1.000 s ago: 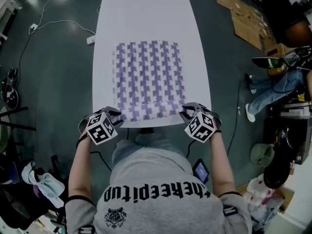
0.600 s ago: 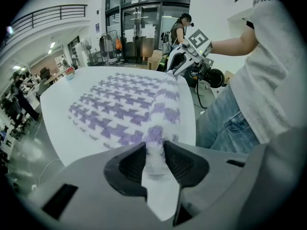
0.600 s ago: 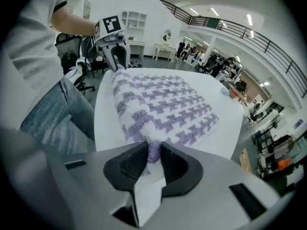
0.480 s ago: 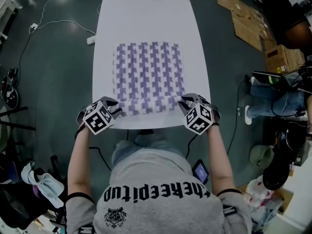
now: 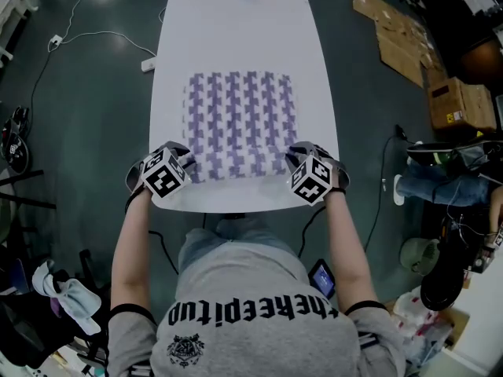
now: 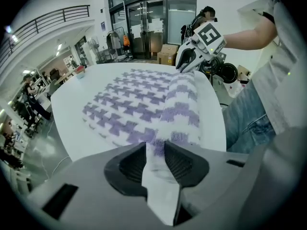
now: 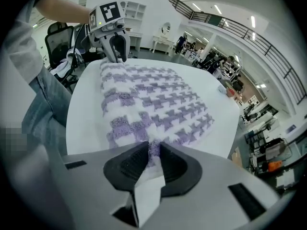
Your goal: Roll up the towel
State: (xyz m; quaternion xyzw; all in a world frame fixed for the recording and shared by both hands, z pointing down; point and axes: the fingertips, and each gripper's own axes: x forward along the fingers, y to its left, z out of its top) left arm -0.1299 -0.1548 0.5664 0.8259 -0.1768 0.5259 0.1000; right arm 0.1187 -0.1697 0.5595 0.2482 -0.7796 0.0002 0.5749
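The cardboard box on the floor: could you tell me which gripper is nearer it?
Right. The right gripper holds the towel corner on the cardboard box side; the left gripper holds the opposite corner, farther off.

The towel point(image 5: 240, 120) lies on the near half of the table point(image 5: 236, 30).

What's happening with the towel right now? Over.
Jaws shut on towel, left gripper and right gripper. Near edge rolled over, rest flat on table. Nothing blocking.
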